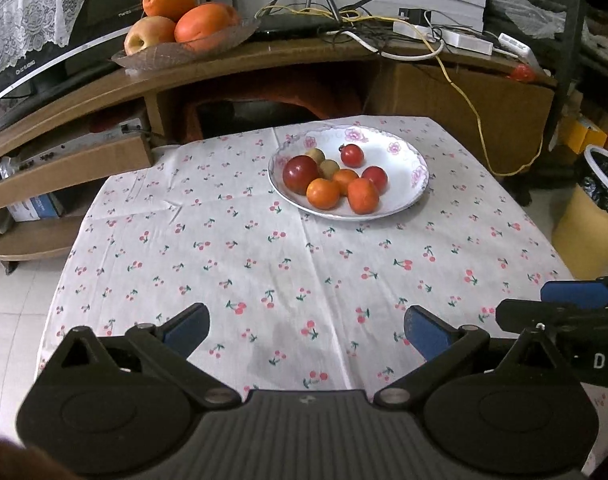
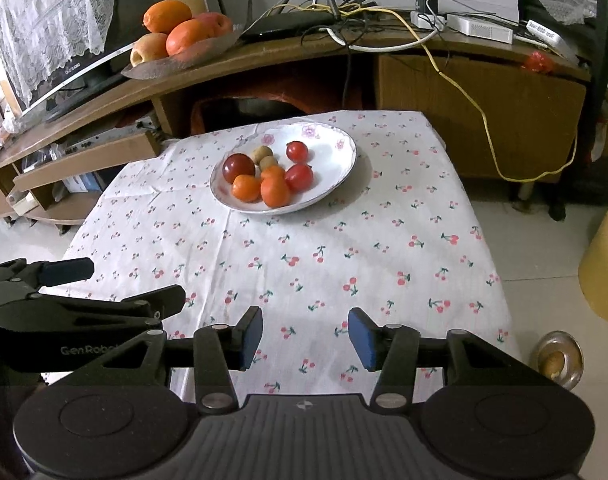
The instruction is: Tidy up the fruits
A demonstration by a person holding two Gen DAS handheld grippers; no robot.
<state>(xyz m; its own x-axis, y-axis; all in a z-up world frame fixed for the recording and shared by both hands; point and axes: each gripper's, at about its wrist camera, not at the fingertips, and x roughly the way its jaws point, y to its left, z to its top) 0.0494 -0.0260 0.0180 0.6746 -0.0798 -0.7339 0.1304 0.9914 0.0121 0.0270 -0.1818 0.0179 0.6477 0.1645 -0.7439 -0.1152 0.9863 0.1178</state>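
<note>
White flowered plate [image 1: 404, 200] near the far edge of the table [image 1: 264, 264], on a cherry-print cloth. Heaped toward the plate's left side: a dark red apple [image 1: 300, 174], three small oranges [image 1: 323, 193], two red tomatoes [image 1: 352, 155], two brownish little fruits [image 1: 329, 168]. Left gripper [image 1: 306, 330] low over the near edge, jaws spread wide, nothing between. Right gripper [image 2: 305, 338] just beside it at the same edge, jaws apart but narrower, likewise holding nothing. Both well apart from the plate. On the wooden shelf [image 1: 304, 54] beyond, a second dish of larger fruit [image 1: 184, 20].

A table draped in a cherry-print cloth [image 1: 264, 264] carries one floral plate [image 1: 400, 208] of fruit.
</note>
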